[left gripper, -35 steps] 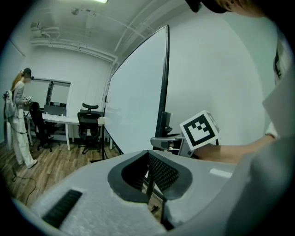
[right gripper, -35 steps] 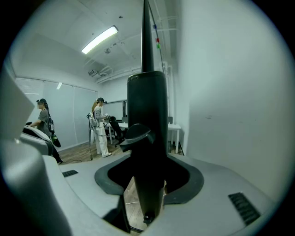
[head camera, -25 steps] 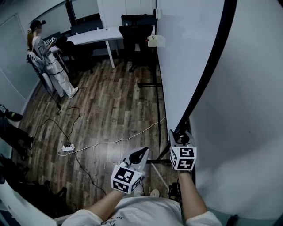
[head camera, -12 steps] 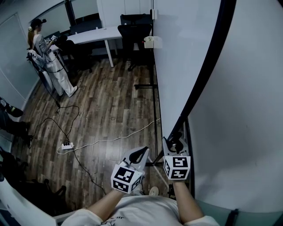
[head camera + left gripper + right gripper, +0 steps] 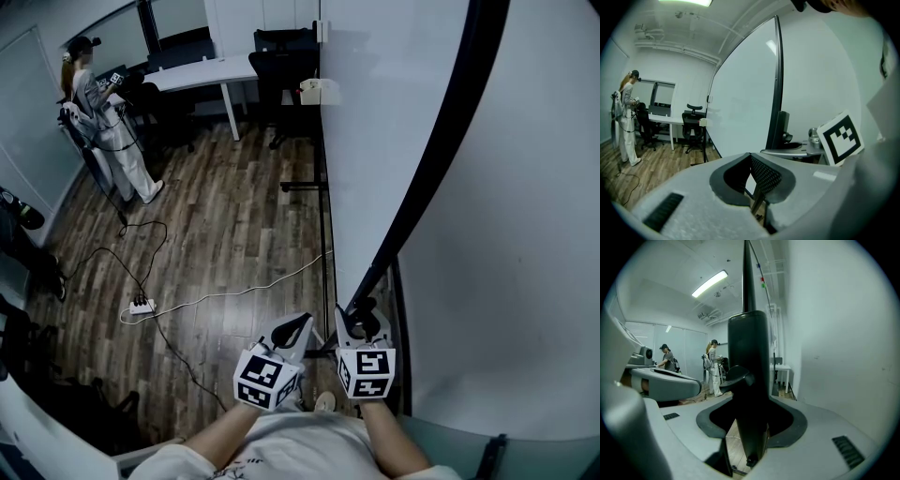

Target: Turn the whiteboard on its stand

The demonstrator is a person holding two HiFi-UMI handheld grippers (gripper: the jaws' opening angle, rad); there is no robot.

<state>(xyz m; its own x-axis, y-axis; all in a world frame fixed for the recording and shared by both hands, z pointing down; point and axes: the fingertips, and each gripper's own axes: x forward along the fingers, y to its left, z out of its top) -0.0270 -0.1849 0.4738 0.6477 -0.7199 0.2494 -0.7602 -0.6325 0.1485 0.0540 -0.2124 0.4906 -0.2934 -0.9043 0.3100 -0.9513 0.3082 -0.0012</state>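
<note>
Contact at lower centre: right gripper (image 5: 361, 317) clamps the edge of the tall black-framed white whiteboard (image 5: 749, 380); left gripper (image 5: 299, 327) alongside, jaws pinched together, empty.

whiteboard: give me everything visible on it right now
The whiteboard is a large, blank white panel with a thin black frame, standing upright on a black metal stand on the wood floor, close beside the wall. A small pale box sits at its far edge. The right gripper clamps the frame's near lower edge.
</note>
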